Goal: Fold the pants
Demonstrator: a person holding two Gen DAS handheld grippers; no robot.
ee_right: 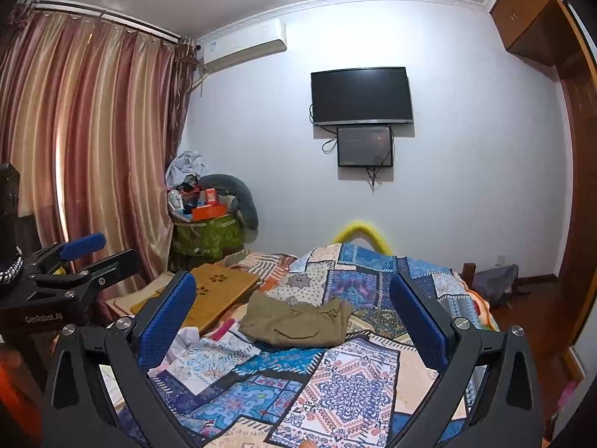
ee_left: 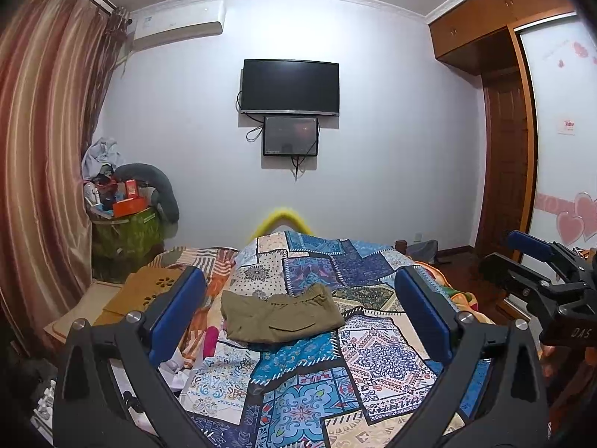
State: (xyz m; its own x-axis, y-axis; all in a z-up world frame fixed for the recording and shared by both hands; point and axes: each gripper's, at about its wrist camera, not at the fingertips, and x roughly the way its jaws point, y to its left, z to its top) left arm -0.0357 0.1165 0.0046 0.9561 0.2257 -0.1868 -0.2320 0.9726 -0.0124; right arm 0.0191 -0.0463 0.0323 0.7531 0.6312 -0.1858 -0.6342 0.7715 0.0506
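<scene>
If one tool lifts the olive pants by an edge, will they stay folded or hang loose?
The olive pants would probably droop and unfold: they lie as soft, wrinkled layers. They look light, thin cloth. A push would likely bunch them, since the patchwork bedspread beneath is itself rumpled.

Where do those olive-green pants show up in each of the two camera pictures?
Left wrist view: the pants lie folded on the patchwork bedspread, just left of centre, between the open blue fingers.
Right wrist view: the pants sit at centre.
Shared landmark: the wall TV above them.
</scene>
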